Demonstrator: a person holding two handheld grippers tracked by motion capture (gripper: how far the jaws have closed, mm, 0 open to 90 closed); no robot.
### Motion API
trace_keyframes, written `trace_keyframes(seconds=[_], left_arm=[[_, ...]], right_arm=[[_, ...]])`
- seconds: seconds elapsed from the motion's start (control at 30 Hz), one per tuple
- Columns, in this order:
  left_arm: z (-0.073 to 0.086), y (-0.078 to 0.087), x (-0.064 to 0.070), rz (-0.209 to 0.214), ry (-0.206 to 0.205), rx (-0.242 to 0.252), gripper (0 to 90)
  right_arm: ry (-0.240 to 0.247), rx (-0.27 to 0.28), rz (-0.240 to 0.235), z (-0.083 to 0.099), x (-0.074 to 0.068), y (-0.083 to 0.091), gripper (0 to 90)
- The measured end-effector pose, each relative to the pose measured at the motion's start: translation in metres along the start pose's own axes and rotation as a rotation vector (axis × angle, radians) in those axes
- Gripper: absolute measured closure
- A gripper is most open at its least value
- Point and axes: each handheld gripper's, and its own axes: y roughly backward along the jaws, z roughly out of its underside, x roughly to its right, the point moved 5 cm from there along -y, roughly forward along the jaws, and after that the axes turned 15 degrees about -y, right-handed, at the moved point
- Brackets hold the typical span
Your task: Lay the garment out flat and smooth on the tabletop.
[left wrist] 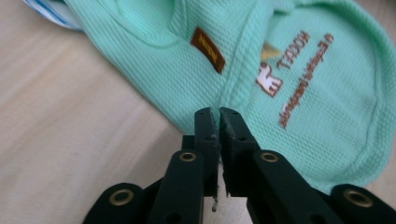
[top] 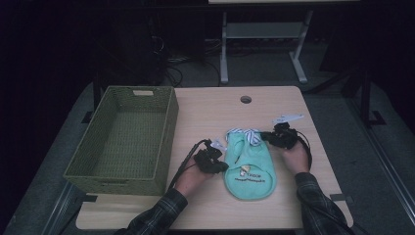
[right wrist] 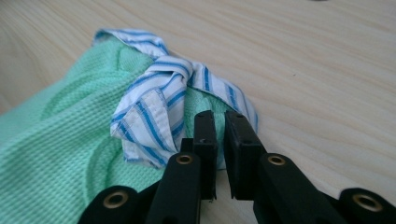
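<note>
The left hand-held gripper (left wrist: 218,112) has its jaws pressed together, seemingly pinching the garment's (left wrist: 299,84) side edge where the fabric runs between the tips. The right hand-held gripper (right wrist: 220,114) has its jaws almost together at the striped collar (right wrist: 159,100), with a narrow gap between them; whether cloth is caught there cannot be told. The garment lies flat on the tabletop (top: 288,205) between the two, its long axis running from the collar, far from the person, to the rounded hem near them. The left hand-held gripper sits nearer the hem, the right nearer the collar. The cloth is mint waffle-knit with brown lettering and a small brown label. A woven green basket (top: 161,134) stands beyond the left hand-held gripper, likely the destination.
</note>
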Motion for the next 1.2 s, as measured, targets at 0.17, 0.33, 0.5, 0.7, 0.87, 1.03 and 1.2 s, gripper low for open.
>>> trace_keyframes(seconds=[0.17,0.33,0.5,0.7,0.87,1.03,1.2], left_arm=[[-0.01,0.002,-0.016,-0.047,-0.001,0.008,79.0],[-0.018,-0.006,-0.032,-0.064,0.003,0.008,73.3],[-0.023,-0.019,-0.041,-0.062,0.009,0.009,72.4],[-0.022,-0.034,-0.042,-0.074,-0.014,-0.023,78.7],[-0.022,-0.032,-0.043,-0.081,-0.014,-0.039,90.0],[-0.014,-0.024,-0.046,-0.106,0.004,-0.053,90.0],[-0.004,-0.018,-0.049,-0.109,0.028,-0.061,90.0]], right_arm=[[0.021,0.003,-0.021,0.003,-0.004,0.013,82.3],[0.033,-0.025,-0.046,0.013,-0.01,0.02,80.3],[0.048,-0.063,-0.061,0.024,-0.017,0.023,78.8],[0.077,-0.13,-0.048,0.036,-0.021,0.016,76.3],[0.077,-0.14,-0.034,0.038,-0.018,0.013,84.2],[0.094,-0.141,-0.018,0.039,-0.016,0.016,89.4],[0.111,-0.139,0.001,0.04,-0.014,0.018,89.6]])
